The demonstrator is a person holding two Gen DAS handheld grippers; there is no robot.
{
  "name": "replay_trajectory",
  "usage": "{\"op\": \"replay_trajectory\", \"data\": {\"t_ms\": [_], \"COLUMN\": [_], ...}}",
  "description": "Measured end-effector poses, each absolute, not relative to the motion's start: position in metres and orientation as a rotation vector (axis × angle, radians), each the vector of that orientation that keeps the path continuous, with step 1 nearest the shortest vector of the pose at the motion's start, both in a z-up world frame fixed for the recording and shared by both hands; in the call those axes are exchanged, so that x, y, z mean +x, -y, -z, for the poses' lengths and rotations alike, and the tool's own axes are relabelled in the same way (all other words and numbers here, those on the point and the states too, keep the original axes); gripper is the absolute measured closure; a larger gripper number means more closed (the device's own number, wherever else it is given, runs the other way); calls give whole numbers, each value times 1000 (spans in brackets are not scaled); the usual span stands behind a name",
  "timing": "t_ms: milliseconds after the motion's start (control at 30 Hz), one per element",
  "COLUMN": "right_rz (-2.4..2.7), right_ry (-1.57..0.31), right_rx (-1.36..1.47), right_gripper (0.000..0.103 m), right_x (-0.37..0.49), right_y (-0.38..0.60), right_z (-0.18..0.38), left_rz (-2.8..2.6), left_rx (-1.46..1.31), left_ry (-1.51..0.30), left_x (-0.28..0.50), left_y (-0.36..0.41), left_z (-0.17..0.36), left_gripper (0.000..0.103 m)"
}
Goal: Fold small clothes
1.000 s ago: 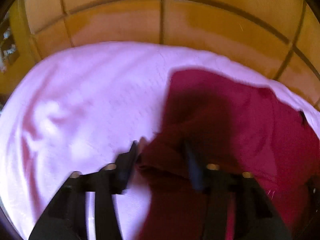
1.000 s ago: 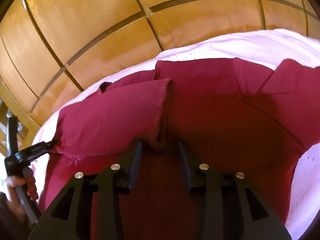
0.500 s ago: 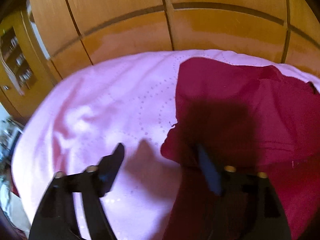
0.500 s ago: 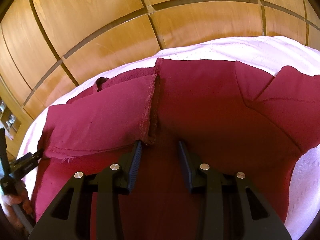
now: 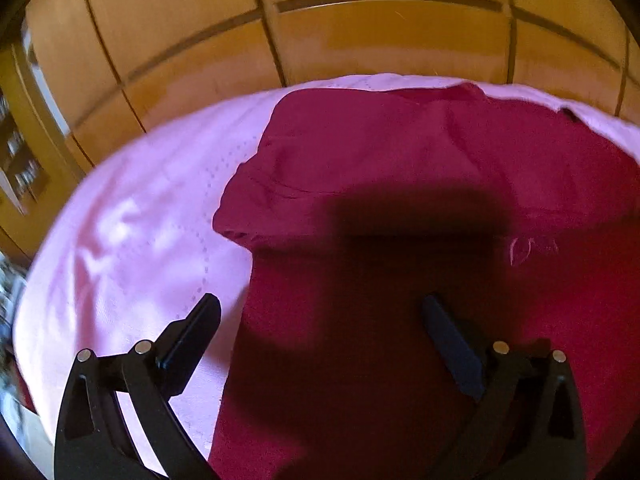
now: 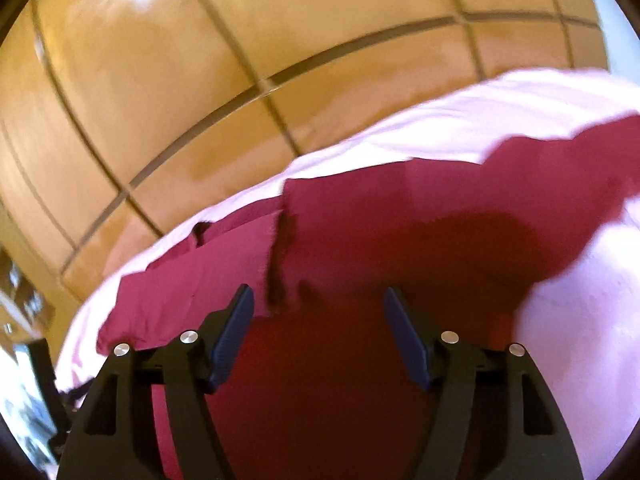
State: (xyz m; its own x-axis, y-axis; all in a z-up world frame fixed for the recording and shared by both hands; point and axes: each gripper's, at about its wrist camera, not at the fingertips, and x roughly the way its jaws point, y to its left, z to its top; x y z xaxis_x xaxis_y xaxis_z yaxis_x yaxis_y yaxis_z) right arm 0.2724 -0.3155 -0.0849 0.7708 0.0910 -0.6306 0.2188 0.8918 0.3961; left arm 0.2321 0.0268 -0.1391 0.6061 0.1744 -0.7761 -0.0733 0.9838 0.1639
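A dark red garment (image 5: 400,152) lies spread on a pink bedsheet (image 5: 132,232), with one side folded over its middle. My left gripper (image 5: 320,308) hovers over the garment's left edge, its jaws opening wide with nothing between them. In the right wrist view the same red garment (image 6: 400,232) shows the folded flap's raw edge (image 6: 276,264) just ahead. My right gripper (image 6: 318,300) hangs above the cloth, jaws opening, and nothing is pinched between the pads.
Wooden wardrobe doors (image 5: 360,32) with dark grooves rise behind the bed. The wardrobe (image 6: 200,100) also fills the top of the right wrist view. A shelf with small items (image 5: 20,164) stands at the far left. The left gripper's black handle (image 6: 44,380) shows at the lower left.
Both grippers have let go of the folded cloth and their jaws have spread apart. The left gripper has shifted right over the garment. The right view has tilted and drawn back.
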Motion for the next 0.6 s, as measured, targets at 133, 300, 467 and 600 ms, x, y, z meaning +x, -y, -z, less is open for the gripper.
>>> {"op": "replay_trajectory", "data": {"t_ms": [133, 300, 467, 600], "right_rz": [102, 146, 307, 469], "right_ry": [-697, -660, -577, -543], "right_rx": [607, 668, 663, 797], "right_gripper": [36, 43, 43, 47], "right_x": [258, 241, 222, 207], "right_y": [353, 399, 461, 530], "right_z": [88, 78, 62, 71], "left_rz": [-98, -77, -76, -77], "left_rx": [23, -28, -31, -28], "left_ry": [-934, -942, -941, -941], "left_x": [233, 234, 234, 234], "left_y": [-40, -45, -42, -44], "left_z": [142, 143, 144, 143], "left_gripper": [2, 2, 2, 2]}}
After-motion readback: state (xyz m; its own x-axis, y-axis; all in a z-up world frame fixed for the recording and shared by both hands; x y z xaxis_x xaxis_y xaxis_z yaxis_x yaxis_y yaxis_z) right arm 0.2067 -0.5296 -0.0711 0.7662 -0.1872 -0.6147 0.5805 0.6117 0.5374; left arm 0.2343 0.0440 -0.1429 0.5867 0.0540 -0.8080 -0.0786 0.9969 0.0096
